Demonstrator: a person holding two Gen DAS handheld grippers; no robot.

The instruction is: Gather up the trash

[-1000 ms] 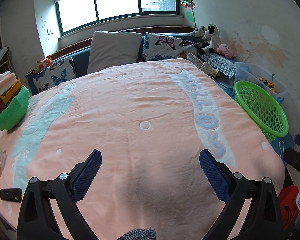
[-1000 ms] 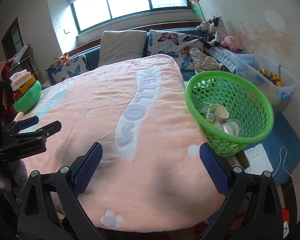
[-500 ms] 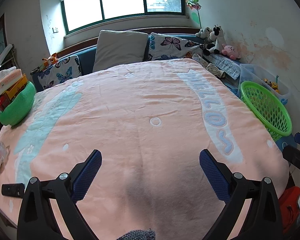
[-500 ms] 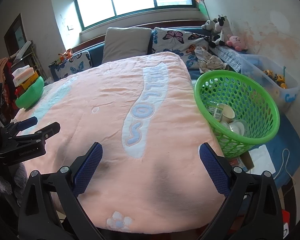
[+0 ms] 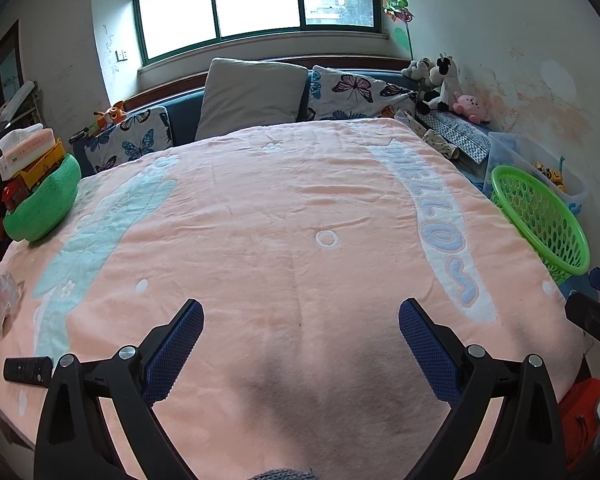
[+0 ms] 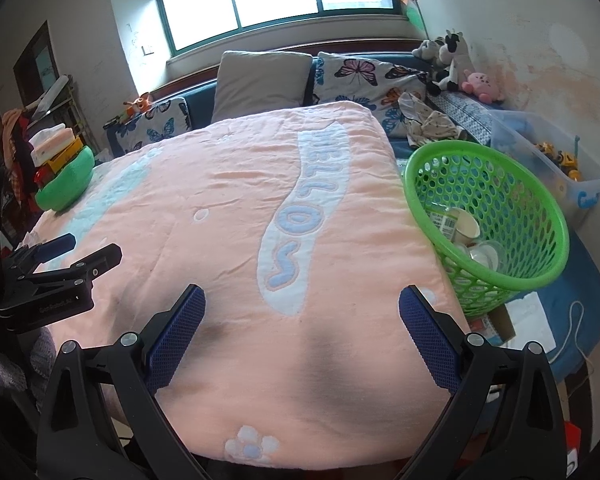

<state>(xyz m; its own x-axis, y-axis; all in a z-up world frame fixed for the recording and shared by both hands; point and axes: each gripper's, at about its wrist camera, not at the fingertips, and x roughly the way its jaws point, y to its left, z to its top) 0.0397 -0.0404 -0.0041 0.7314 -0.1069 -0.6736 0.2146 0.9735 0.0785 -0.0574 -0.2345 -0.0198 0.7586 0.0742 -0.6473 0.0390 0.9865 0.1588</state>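
Observation:
A green mesh basket (image 6: pixel 496 216) stands at the bed's right side and holds paper cups (image 6: pixel 466 226) and plastic lids; it also shows in the left wrist view (image 5: pixel 540 220). My left gripper (image 5: pixel 300 344) is open and empty over the near end of the pink blanket (image 5: pixel 280 220). My right gripper (image 6: pixel 300 332) is open and empty over the blanket's near right corner, left of the basket. A crumpled pinkish wrapper (image 5: pixel 0 304) lies at the blanket's left edge. A black remote-like object (image 5: pixel 26 368) lies near the left corner.
Pillows (image 5: pixel 256 92) line the headboard. A green cushion with toys and a tissue box (image 5: pixel 40 200) sits at the left. Plush toys (image 5: pixel 444 80) and a clear toy bin (image 6: pixel 548 160) stand along the right wall. Paper and cardboard (image 6: pixel 520 320) lie on the floor beside the basket.
Both grippers have pulled back and risen a little, so more of the bed and basket shows. Both stay open and empty.

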